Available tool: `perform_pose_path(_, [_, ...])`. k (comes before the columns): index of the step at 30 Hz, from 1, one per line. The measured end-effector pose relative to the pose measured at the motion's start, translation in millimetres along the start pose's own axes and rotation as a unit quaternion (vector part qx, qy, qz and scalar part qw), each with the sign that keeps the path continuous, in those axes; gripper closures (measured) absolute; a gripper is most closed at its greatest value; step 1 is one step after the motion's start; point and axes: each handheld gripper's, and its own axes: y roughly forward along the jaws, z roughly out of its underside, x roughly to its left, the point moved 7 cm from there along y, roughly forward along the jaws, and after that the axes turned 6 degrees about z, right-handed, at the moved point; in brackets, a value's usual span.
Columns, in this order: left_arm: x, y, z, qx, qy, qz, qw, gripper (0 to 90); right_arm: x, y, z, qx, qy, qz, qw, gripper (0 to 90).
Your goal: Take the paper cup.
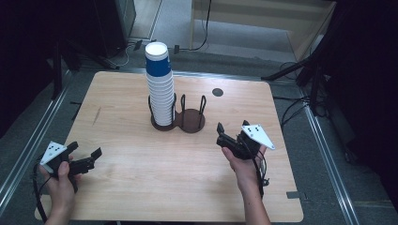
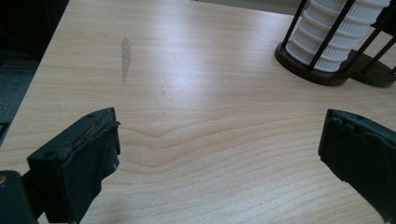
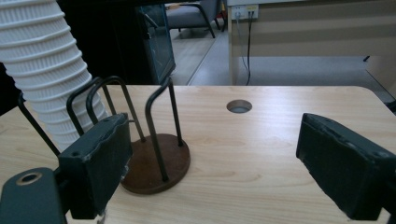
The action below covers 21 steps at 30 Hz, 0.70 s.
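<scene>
A tall stack of white ribbed paper cups (image 1: 159,96), topped by a blue cup (image 1: 156,61), stands in the left ring of a dark wire cup holder (image 1: 191,123) at the table's middle back. The holder's right ring has nothing in it. My left gripper (image 1: 87,150) hovers near the table's front left, open wide with nothing between its fingers; the left gripper view shows it (image 2: 219,126) facing the cup stack (image 2: 334,32). My right gripper (image 1: 232,127) is right of the holder, open and holding nothing. In its own view it (image 3: 215,135) faces the holder's bare ring (image 3: 156,163) and the stack (image 3: 42,60).
The wooden table (image 1: 141,187) has a round cable hole (image 1: 217,92) behind the holder and a grey scuff (image 2: 125,56) at its left. Dark stands and cables surround the table on the floor. A chair and a desk stand farther back.
</scene>
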Motion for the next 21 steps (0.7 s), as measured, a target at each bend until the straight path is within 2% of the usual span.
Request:
perform_pose_path(3, [-0.5, 0.2, 0.1, 0.001, 0.002, 0.0, 1.0, 0.0, 5.1, 1.8, -3.1, -0.003, -0.004, -0.002, 1.0, 10.8])
perform_pose_path(5, [-0.8, 0.3, 0.2, 0.001, 0.001, 0.0, 1.0, 0.0, 14.4, 4.9, -7.2, -0.005, -0.008, -0.012, 0.9999, 11.8])
perform_pose_path(7, [-0.7, 0.2, 0.2, 0.001, 0.001, 0.0, 1.0, 0.0, 16.5, 5.7, -8.1, -0.006, -0.011, -0.012, 0.9998, 12.1])
perform_pose_path(8, [-0.7, 0.2, 0.2, 0.002, 0.002, 0.001, 1.0, 0.0, 22.5, 8.2, -10.5, -0.006, -0.018, -0.013, 0.9997, 12.5])
perform_pose_path(12, [-1.0, 0.6, 0.1, 0.001, 0.001, 0.001, 1.0, 0.0, 31.9, 12.3, -16.2, -0.011, -0.019, -0.018, 0.9996, 12.8])
perform_pose_path(17, [-0.9, 0.8, 0.1, 0.001, 0.001, 0.003, 1.0, 0.0, 55.5, 18.5, -27.5, -0.024, -0.027, -0.037, 0.9986, 13.5])
perform_pose_path(18, [-0.9, 0.8, 0.1, 0.001, 0.001, 0.003, 1.0, 0.0, 55.5, 18.5, -27.5, -0.024, -0.027, -0.037, 0.9986, 13.5])
perform_pose_path(21, [-0.9, 0.9, 0.0, 0.001, 0.0, 0.005, 1.0, 0.0, 68.0, 23.3, -32.6, -0.03, -0.032, -0.041, 0.9982, 13.9])
